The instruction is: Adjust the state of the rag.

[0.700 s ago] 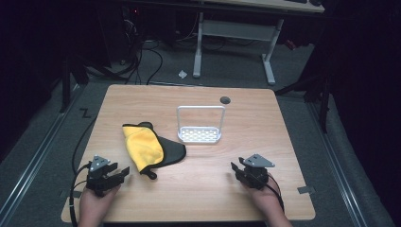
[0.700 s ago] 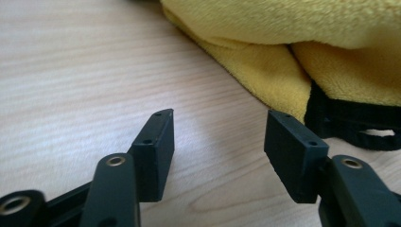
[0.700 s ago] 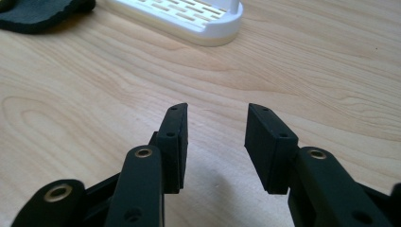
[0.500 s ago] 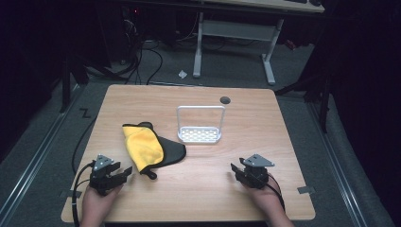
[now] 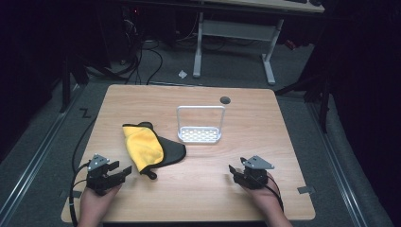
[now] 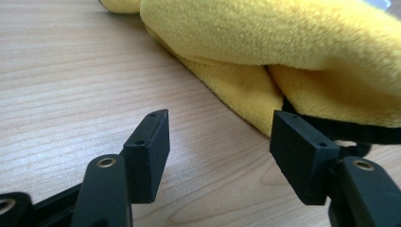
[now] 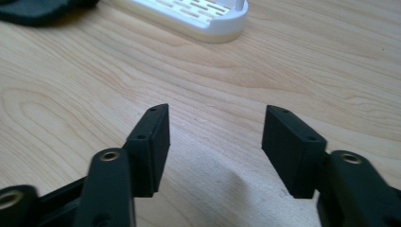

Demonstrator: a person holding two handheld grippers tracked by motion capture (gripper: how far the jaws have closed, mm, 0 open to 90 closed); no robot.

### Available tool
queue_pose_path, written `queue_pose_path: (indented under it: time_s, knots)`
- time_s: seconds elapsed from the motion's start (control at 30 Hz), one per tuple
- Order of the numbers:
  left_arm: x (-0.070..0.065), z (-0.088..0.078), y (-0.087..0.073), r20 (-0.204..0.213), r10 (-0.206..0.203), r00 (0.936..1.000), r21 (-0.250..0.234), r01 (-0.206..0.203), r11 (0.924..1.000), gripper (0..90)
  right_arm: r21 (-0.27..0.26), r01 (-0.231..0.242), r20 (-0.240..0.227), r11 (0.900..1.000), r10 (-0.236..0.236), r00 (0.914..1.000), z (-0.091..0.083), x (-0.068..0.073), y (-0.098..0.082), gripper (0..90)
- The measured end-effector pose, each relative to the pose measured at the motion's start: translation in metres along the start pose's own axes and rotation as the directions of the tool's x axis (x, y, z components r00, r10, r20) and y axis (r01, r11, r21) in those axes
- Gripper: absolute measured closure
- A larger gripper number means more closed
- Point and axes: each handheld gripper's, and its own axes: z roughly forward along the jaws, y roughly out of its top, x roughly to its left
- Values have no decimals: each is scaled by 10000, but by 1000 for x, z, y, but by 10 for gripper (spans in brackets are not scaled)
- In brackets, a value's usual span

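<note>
A yellow fleece cloth (image 5: 143, 145) lies folded on a black cloth (image 5: 172, 150) at the table's left middle. My left gripper (image 5: 120, 169) rests low on the wood just in front of the yellow cloth (image 6: 283, 47). It is open, with only bare table between its jaws (image 6: 220, 125), and the right jaw's tip is close to the cloth's black strap (image 6: 345, 131). My right gripper (image 5: 235, 169) sits at the front right. It is open over bare wood (image 7: 215, 118) and points toward the white rack (image 7: 189, 14).
The white rack (image 5: 200, 135) has a perforated base and an upright hoop handle, and stands mid-table. A dark round grommet (image 5: 225, 100) is near the table's far edge. A desk frame and cables stand on the floor beyond. Bare wood (image 5: 198, 184) lies between the two grippers.
</note>
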Motion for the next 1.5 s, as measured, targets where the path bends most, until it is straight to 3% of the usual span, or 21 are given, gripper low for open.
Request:
queue_pose_path:
  time_s: [0.03,0.07,0.1,0.23,0.3,0.53,0.7,0.9,1.0,1.1,1.17,1.2,1.27,1.37,1.5]
  knots:
    - [0,-1,0,41,-12,10000,-35,12,10000,389,0,0,0,10000,0,10000,0,0,0,403]
    - [1,-4,1,111,-17,9999,-106,18,9999,380,4,-467,-278,9989,467,9985,-2,-2,2,373]
    - [1,-4,1,111,-17,9999,-106,18,9999,380,4,-467,-278,9989,467,9985,-2,-2,2,373]
    - [-2,-9,5,136,146,9998,-258,-143,9996,357,20,-120,-139,9999,120,9998,-2,-2,3,337]
    - [-6,-12,10,174,389,9991,-430,-381,9983,342,410,70,-112,9991,-65,9999,0,0,4,296]
    - [-15,-22,20,179,763,9969,-812,-746,9939,329,624,219,-283,9978,-202,9994,3,6,5,254]
    - [-28,-30,33,514,878,9948,-1079,-819,9908,346,779,153,-361,9968,-125,9993,6,7,6,247]
    - [-46,-19,42,1080,927,9898,-1000,-820,9916,300,775,64,-443,9970,-30,9990,8,8,6,240]
    - [-52,-9,45,1051,1054,9889,-816,-971,9919,307,789,89,-502,9968,-50,9987,8,8,6,246]
    - [-52,11,40,317,1187,9924,-229,-1180,9928,387,796,165,-525,9967,-124,9985,9,9,6,249]
    - [-43,27,34,199,1008,9947,659,-1019,9926,552,780,171,-605,9968,-124,9981,9,10,7,269]
    - [-43,27,34,199,1008,9947,659,-1019,9926,646,748,175,-636,9970,-128,9979,9,11,7,283]
    - [-40,29,30,386,875,9954,809,-903,9926,783,683,215,-721,9974,-166,9973,9,12,8,291]
    - [-45,24,29,493,1202,9915,753,-1237,9895,836,641,254,-830,9976,-200,9964,9,13,10,301]
    - [-60,24,20,1270,1388,9821,847,-1502,9850,850,383,481,-1212,9981,-432,9917,11,21,16,321]
